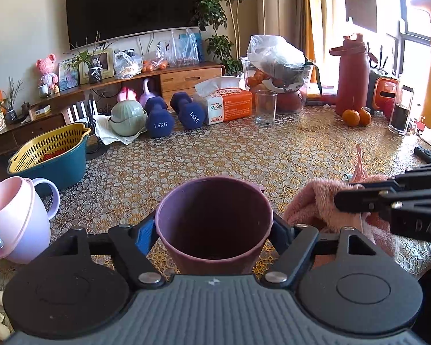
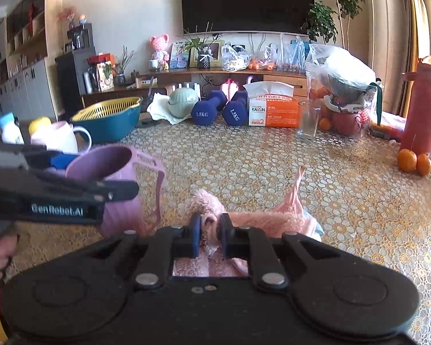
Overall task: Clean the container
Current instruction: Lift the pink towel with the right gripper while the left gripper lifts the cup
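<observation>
Two hand-held grippers are each loaded, so the wiping itself looks about to begin rather than under way. The left hand-held gripper (image 1: 214, 230) clamps the purple cup (image 1: 214, 218) by its sides, fingers (image 1: 143, 237) spread about as wide as the cup's body, holding it upright with the mouth open upward over the patterned bench (image 1: 244, 155). In the right wrist view the cup's handle points toward the cloth side. The right hand-held gripper (image 2: 210, 234) is pinched narrow on a fold of the pink fluffy cloth (image 2: 261, 220), most of which lies slack on the bench, just to the right of the cup and not touching it.

By my reading, the next move calls for lifting the cloth, carrying it left over the rim and pushing it down inside, while the left side keeps the cup steady against the rubbing.

Both grippers sit low and roughly level, the right one reaching in from the side toward the cup. A hand (image 2: 0, 254) shows at the left edge of the right wrist view.
</observation>
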Action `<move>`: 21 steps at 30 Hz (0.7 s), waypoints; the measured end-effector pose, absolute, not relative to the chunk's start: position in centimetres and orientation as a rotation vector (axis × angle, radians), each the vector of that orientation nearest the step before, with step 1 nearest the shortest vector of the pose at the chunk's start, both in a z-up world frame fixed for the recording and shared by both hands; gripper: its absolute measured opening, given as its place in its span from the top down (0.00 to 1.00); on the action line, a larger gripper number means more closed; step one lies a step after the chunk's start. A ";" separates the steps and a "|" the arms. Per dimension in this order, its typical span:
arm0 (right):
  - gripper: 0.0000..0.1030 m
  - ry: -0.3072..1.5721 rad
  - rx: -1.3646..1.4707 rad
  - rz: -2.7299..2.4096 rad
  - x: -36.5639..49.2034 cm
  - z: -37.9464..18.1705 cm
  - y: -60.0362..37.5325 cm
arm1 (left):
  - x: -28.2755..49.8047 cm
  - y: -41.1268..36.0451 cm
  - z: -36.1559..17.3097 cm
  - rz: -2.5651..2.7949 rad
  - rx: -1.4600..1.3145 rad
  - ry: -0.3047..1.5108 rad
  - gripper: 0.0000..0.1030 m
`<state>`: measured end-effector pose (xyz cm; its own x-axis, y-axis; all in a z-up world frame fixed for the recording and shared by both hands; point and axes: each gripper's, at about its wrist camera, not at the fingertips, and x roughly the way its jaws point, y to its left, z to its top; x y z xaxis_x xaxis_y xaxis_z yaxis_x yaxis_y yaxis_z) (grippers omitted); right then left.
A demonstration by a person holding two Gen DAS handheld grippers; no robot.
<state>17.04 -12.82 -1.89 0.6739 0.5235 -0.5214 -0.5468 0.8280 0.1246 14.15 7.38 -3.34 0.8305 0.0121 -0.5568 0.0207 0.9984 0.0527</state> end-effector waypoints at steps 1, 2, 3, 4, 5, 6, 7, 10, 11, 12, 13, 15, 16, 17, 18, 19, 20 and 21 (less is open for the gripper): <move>0.92 0.570 -0.018 0.613 17.2 -1.4 -13.0 | 14.0 7.4 -3.3 -0.007 0.051 0.591 0.25; 0.92 0.566 0.003 0.630 17.4 -0.9 -13.2 | 13.9 7.4 -3.3 -0.008 0.046 0.593 0.25; 0.92 0.563 0.026 0.649 17.5 -0.3 -13.2 | 13.8 7.4 -3.2 -0.012 0.039 0.596 0.25; 0.92 0.559 0.046 0.665 17.7 0.2 -13.2 | 13.6 7.4 -3.2 -0.020 0.032 0.598 0.25; 0.92 0.557 0.065 0.686 17.8 0.6 -13.2 | 13.3 7.3 -3.2 -0.028 0.027 0.599 0.25; 0.92 0.555 0.087 0.711 18.0 1.1 -13.0 | 13.1 7.2 -3.2 -0.035 0.028 0.601 0.25; 0.92 0.556 0.107 0.731 18.1 1.4 -12.9 | 12.8 7.0 -3.2 -0.039 0.034 0.602 0.25; 0.92 0.574 0.164 0.796 18.3 1.9 -12.3 | 12.1 6.3 -3.2 -0.060 0.047 0.602 0.25; 0.92 0.582 0.170 0.809 18.3 1.7 -11.9 | 11.8 6.0 -3.1 -0.069 0.049 0.600 0.25; 0.92 0.593 0.165 0.818 18.3 1.5 -11.4 | 11.6 5.8 -3.1 -0.074 0.052 0.598 0.25; 0.92 0.605 0.160 0.824 18.2 1.2 -11.0 | 11.4 5.6 -3.1 -0.081 0.055 0.595 0.25; 0.92 0.631 0.151 0.817 18.3 0.4 -10.5 | 11.1 5.2 -3.2 -0.083 0.066 0.593 0.25; 0.92 0.637 0.146 0.806 18.4 0.0 -10.3 | 11.1 5.1 -3.2 -0.083 0.073 0.590 0.25; 0.92 0.636 0.154 0.804 18.5 -0.4 -10.4 | 11.0 5.1 -3.3 -0.085 0.075 0.589 0.25; 0.92 0.634 0.166 0.802 18.7 -0.5 -10.5 | 10.9 5.2 -3.3 -0.087 0.075 0.588 0.25; 0.92 0.635 0.158 0.778 18.9 -0.6 -10.6 | 10.9 5.2 -3.3 -0.088 0.076 0.589 0.25; 0.92 0.641 0.127 0.741 19.2 -0.8 -10.5 | 10.9 5.2 -3.3 -0.090 0.078 0.588 0.25; 0.92 0.649 0.103 0.717 19.5 -1.1 -10.5 | 10.9 5.2 -3.3 -0.092 0.081 0.586 0.25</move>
